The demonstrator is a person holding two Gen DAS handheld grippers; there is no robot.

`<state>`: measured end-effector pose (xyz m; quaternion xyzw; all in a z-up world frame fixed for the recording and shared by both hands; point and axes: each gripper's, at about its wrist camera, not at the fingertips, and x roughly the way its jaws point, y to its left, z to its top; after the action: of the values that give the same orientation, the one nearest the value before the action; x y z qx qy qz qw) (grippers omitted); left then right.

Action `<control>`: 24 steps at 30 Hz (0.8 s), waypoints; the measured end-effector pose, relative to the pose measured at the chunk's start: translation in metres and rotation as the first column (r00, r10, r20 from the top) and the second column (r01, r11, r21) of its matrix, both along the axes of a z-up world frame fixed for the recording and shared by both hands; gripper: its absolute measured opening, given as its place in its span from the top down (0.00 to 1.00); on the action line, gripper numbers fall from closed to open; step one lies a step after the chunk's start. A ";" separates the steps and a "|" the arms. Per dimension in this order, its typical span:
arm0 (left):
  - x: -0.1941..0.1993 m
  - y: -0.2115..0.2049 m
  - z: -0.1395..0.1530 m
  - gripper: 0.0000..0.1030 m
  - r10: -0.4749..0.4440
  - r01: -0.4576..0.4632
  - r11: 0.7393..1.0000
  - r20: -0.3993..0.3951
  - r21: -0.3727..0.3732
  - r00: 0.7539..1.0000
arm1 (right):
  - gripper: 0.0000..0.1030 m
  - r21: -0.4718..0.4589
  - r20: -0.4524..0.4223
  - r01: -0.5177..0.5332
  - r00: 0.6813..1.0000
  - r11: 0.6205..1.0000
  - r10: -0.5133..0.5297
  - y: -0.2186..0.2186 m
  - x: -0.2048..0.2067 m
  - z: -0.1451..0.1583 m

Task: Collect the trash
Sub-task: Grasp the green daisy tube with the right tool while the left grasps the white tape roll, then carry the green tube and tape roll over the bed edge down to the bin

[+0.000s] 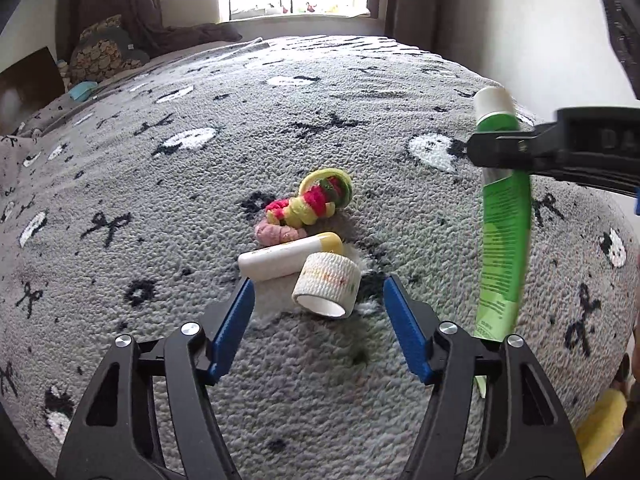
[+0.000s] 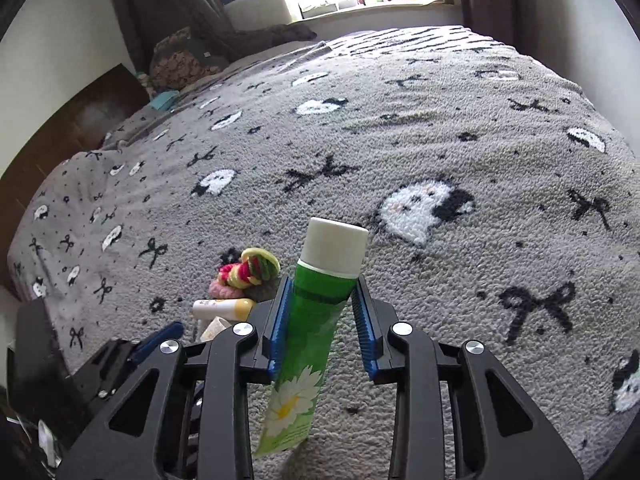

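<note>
Fingers (image 2: 280, 332) clamping green tube (image 2: 308, 344) (raised), pitched downward

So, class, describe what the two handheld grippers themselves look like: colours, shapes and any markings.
Both match: the left gripper and the right gripper have black, angular plastic arms with triangular cut-outs, silver round bolt heads at the pivots, and two flat blue finger pads with ribbed inner faces. Seen from the left wrist camera, the right gripper's black side bears raised lettering, only partly readable. No cables or sleeves are clearly visible.

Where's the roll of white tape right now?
In the left wrist view, the white tape roll lies on the grey blanket just ahead of the open left gripper, touching the cream-and-yellow tube.
</note>
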<state>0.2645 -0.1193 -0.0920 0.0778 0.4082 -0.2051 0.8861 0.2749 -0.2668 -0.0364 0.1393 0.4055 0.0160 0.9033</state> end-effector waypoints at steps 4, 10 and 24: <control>0.014 -0.012 -0.011 0.59 -0.007 0.009 1.000 -0.052 0.021 0.999 | 0.75 -0.042 0.026 0.015 1.000 0.999 -0.014 -0.009 -0.007 0.015; 0.013 -0.013 -0.012 0.67 0.000 0.002 0.999 -0.052 0.047 0.999 | 0.75 -0.057 0.044 0.024 0.999 0.998 -0.022 -0.028 -0.019 0.026; -0.084 0.027 0.086 0.67 -0.054 0.055 0.999 0.177 0.002 0.983 | 0.75 -0.188 0.180 -0.091 0.975 0.978 0.126 0.001 -0.112 0.069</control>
<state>0.1806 -0.0919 -0.0063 0.1054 0.3253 -0.2222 0.9131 0.1631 -0.2662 0.0322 0.0330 0.3236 0.0423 0.9447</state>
